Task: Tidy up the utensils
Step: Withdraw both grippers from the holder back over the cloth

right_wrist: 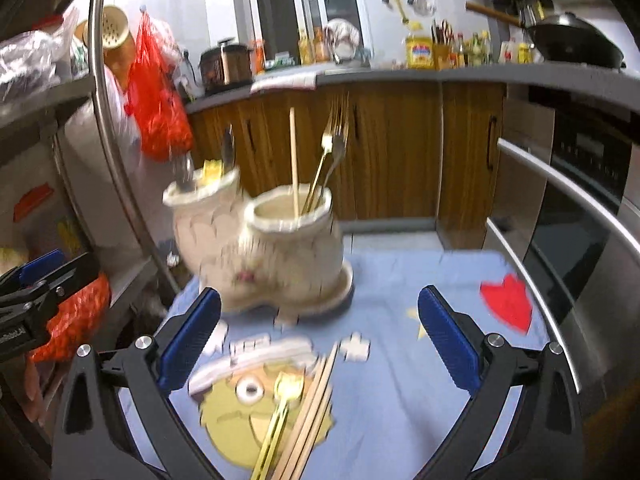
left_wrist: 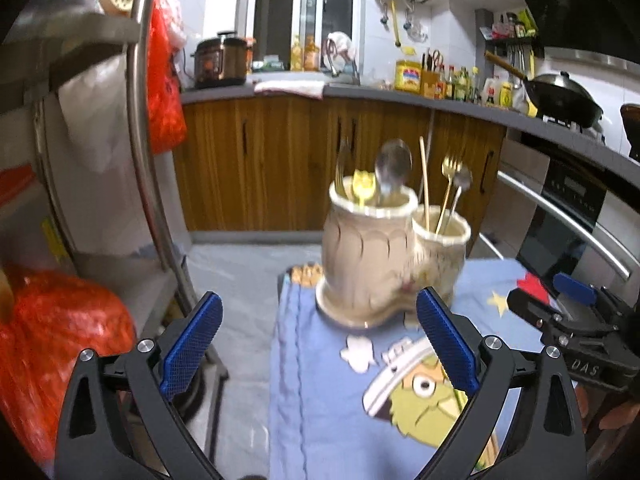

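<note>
Jaws of the left gripper (left_wrist: 319, 340) stand wide apart with nothing between them, tilted down toward a blue cloth (left_wrist: 320, 400) in the left wrist view. Just past its fingertips, toward twelve o'clock, sits a cream double holder (left_wrist: 368, 256): a spoon (left_wrist: 394, 164) and a yellow utensil (left_wrist: 363, 186) in the taller cup, a chopstick (left_wrist: 424, 180) and a gold fork (left_wrist: 450, 188) in the lower one. At three o'clock the right gripper (left_wrist: 568, 304) shows, also spread.

From the right wrist, the right gripper (right_wrist: 319, 340) is released and empty, angled down over the cloth. The holder (right_wrist: 256, 240) stands at eleven o'clock. Loose chopsticks (right_wrist: 312, 412) and a gold spoon (right_wrist: 280, 408) lie on the cloth at six o'clock, between the fingers but untouched.
</note>
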`<state>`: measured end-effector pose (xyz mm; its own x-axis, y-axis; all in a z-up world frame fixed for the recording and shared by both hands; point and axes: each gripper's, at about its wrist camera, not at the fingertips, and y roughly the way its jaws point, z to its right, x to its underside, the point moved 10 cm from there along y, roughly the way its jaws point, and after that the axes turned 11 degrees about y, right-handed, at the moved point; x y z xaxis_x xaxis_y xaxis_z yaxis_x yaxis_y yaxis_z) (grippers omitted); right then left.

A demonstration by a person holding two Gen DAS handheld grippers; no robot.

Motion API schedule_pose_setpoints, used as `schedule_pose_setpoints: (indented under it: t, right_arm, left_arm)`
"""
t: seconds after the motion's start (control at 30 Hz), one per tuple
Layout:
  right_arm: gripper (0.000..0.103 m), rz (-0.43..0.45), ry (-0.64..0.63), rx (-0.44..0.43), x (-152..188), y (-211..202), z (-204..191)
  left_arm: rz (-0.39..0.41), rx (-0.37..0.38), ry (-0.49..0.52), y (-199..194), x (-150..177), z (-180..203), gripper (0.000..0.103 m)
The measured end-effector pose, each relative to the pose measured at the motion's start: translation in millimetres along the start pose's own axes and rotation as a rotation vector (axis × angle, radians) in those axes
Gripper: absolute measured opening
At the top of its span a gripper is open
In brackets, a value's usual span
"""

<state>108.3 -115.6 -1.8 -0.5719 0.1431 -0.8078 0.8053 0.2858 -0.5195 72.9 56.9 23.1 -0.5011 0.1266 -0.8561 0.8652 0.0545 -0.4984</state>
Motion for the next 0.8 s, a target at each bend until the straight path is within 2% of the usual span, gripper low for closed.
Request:
schedule_pose_setpoints:
  t: [0.23,0.33,0.5,0.6,0.7,0.8]
  right_arm:
    - [0.096,-0.091,-0.022,0.035,55.7,14.7,5.5]
    - [0.086,-0.103,-0.057,0.041,66.7,16.6,5.0]
    - [0.053,-0.174,-0.08,0.009,83.4,19.5,-6.8]
    - [0.038,-0.218,-0.106,-0.003,94.0,22.7,-16.3]
    - [0.029,-0.233,-0.135,0.012,99.8,25.8,-20.7]
    - [0.027,-0.254,-0.14,0.03,104.4,31.4,-19.3]
  left_arm:
    - [-0.045,-0.019,-0.032,20.3,39.9,-7.7,0.097]
    - [-0.059,-0.021,-0.067,28.8,52.7,-16.2,0.097]
    - [-0.087,0.011,-0.073,38.3,60.2,-13.4,0.097]
    - [-0.077,0.016,-0.06,37.1,58.4,-9.8,0.097]
    - [-0.083,0.023,-0.055,38.7,58.5,-7.6,0.097]
    - [-0.084,0.03,-0.058,38.9,58.8,-7.3,0.097]
